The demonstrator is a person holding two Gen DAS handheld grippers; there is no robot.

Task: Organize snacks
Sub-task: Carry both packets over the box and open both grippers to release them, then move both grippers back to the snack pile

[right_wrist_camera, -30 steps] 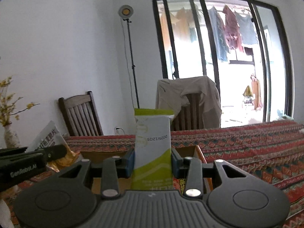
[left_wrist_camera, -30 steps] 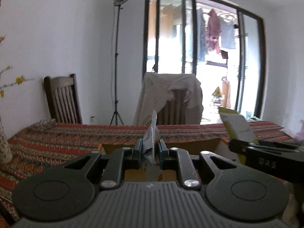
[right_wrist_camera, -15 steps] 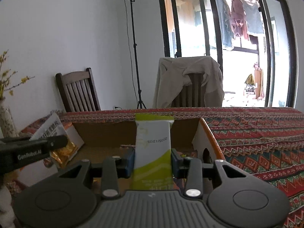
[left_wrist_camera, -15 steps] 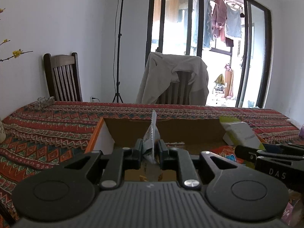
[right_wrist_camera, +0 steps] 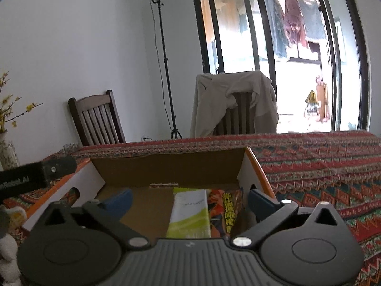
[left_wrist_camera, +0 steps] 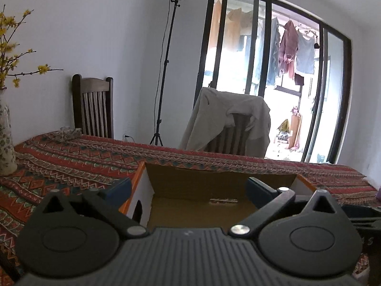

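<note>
Both grippers, left (left_wrist_camera: pixel 188 187) and right (right_wrist_camera: pixel 189 199), are hovering over the open cardboard box (right_wrist_camera: pixel 166 166) with jaws opening and released, so the green snack packet (right_wrist_camera: pixel 190 214) is lying inside, below the right jaws, beside an orange packet (right_wrist_camera: pixel 226 212).

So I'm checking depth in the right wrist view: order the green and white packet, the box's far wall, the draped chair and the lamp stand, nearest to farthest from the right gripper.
1. Green and white packet, in the box, between the opening jaws.
2. Box's far wall, straight ahead.
3. Draped chair, beyond the table.
4. Lamp stand, near the back wall, left of that chair.
</note>
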